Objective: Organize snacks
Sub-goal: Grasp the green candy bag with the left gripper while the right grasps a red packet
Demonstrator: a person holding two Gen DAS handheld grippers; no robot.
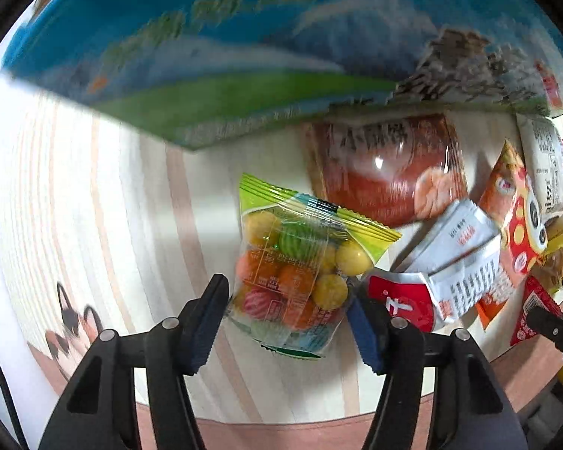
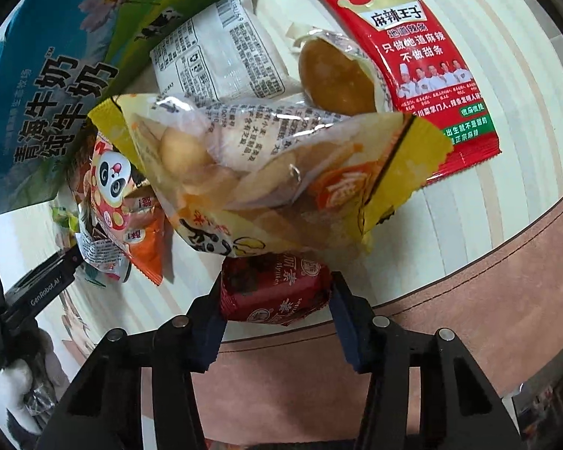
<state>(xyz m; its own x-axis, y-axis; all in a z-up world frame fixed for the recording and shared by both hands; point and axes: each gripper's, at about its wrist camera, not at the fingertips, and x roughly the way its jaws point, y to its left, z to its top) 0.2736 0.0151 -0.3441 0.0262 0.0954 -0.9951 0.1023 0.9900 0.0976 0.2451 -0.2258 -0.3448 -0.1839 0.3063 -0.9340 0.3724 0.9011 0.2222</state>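
the left gripper points down at a clear plastic bag with a green top edge, full of round candies in yellow, orange, green and pink. the bag lies flat on the pale striped wooden tabletop, and its lower part is between the two blue pads. the left pad is at the bag's edge and the right pad is against its other side, so the jaws look closed on the bag, but the grip seems light and the bag is not lifted. just above it lies a brown-red glossy snack packet, and to the right is a heap of small white, red and orange sachets. a large blue and green printed milk carton box stands behind.

the right gripper has its jaws closed on a small dark red wrapped snack with gold print; both pads press on its ends, near the table edge. beyond it lies a yellow and clear bag of pale round biscuits, then a long red spicy-strip packet with a crown, a white printed pouch and a panda-print orange packet.

i judge this is the pick-up step: each hand takes one snack out of the pile. the next move needs a firm grip first, then a straight lift, so the candy bag does not slip and the yellow bag above the red snack is not dragged along.
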